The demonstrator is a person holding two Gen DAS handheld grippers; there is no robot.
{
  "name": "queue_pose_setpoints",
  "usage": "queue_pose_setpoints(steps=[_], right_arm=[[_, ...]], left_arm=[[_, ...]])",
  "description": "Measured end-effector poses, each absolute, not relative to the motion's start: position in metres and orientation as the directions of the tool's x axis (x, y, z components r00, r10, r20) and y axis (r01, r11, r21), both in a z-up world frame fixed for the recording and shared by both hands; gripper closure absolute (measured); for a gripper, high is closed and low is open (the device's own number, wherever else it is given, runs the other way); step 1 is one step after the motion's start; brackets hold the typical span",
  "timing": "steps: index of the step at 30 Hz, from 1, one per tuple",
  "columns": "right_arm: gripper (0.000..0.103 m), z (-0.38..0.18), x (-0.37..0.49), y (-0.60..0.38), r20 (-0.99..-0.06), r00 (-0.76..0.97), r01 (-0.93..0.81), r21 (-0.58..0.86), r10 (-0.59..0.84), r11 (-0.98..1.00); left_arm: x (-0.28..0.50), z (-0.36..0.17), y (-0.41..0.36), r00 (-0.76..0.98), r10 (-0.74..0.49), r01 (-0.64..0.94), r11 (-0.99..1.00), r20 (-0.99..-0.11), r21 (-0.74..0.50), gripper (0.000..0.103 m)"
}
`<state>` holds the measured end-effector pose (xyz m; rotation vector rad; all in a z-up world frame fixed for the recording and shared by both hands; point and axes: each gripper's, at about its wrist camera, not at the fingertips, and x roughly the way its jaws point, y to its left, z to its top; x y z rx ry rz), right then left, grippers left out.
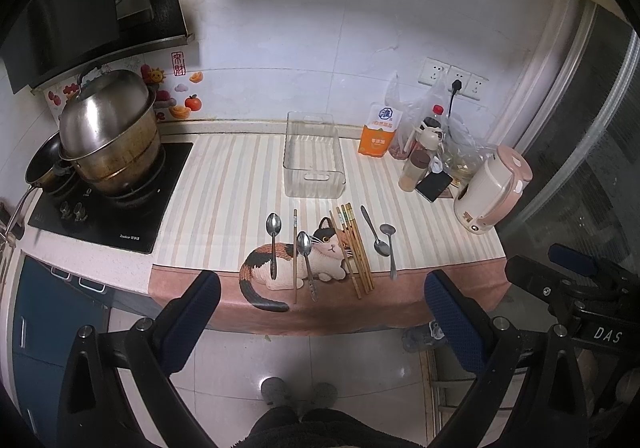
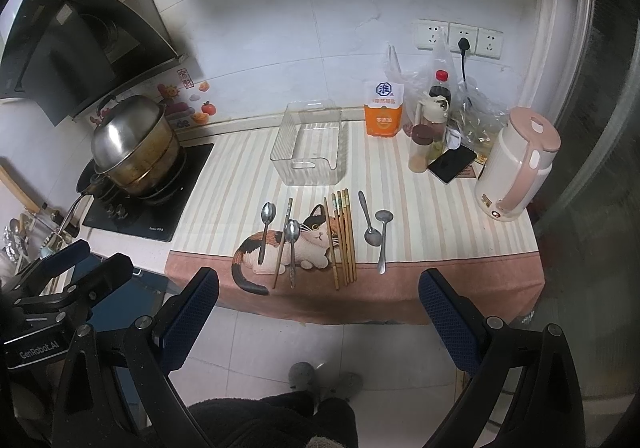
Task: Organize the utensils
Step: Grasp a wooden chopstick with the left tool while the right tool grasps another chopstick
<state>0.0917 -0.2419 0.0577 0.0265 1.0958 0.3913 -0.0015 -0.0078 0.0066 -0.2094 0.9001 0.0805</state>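
- my left gripper (image 1: 322, 302) is held back over the floor in front of the counter, fingers spread wide with nothing between them.
- my right gripper (image 2: 319, 298) sits the same way, fingers apart and empty, just short of the counter edge; i can also see it at the right of the left camera's view (image 1: 576, 280).
- the utensils lie in a row on the striped cloth (image 1: 224, 188) with the cat picture, near the front edge of the counter.
- from the left: a spoon (image 1: 273, 244) with its bowl away from me, a single chopstick (image 1: 295, 254) just beside it, then a second spoon (image 1: 307, 264) lying close to that chopstick; whether they touch i cannot tell.
- a bundle of chopsticks (image 1: 354, 252) lies in the middle, sticks side by side and fanned a little.
- right of the bundle are two more spoons: one (image 1: 374, 232) with its bowl toward me, the other (image 1: 390, 248) with its bowl away, their bowls close together.
- the clear plastic bin (image 1: 314, 156) stands empty behind the utensils, apart from them, towards the wall.
- on the right sit a pink and cream kettle (image 1: 492, 192), a phone (image 1: 434, 184), a jar, bottles, bags and an orange salt bag (image 1: 378, 134).
- on the left a steel pot (image 1: 110, 136) with a domed lid sits on the stove.
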Motion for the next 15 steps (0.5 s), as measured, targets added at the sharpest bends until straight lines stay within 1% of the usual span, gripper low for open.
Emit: queue_pose_setpoints(steps=[3, 6, 11, 13, 15], right_arm=[[0.002, 0.055, 0.099, -0.244, -0.861, 0.392, -0.291, 0.219, 0.325, 0.931], [0.002, 0.044, 0.113, -0.247, -0.862, 0.4, -0.261, 0.218, 0.311, 0.94], [0.002, 0.007, 0.14, -0.247, -0.878, 0.412, -0.19, 0.181, 0.246, 0.965], [0.002, -0.016, 0.155, -0.244, -0.888, 0.412, -0.155, 0.155, 0.207, 0.976], [0.002, -0.044, 0.174, -0.239, -0.904, 0.393, -0.126, 0.129, 0.169, 0.984]], left_arm=[[0.0, 0.005, -0.008, 0.62, -0.01, -0.165, 0.976, -0.785, -0.142, 0.0], [0.01, -0.003, -0.006, 0.618, 0.048, -0.207, 0.973, -0.785, -0.103, 0.0], [0.047, -0.035, 0.014, 0.595, 0.267, -0.33, 0.941, -0.758, 0.072, 0.0], [0.062, -0.052, 0.028, 0.566, 0.326, -0.366, 0.922, -0.757, 0.123, 0.0], [0.076, -0.069, 0.038, 0.54, 0.352, -0.387, 0.911, -0.764, 0.146, 0.0]])
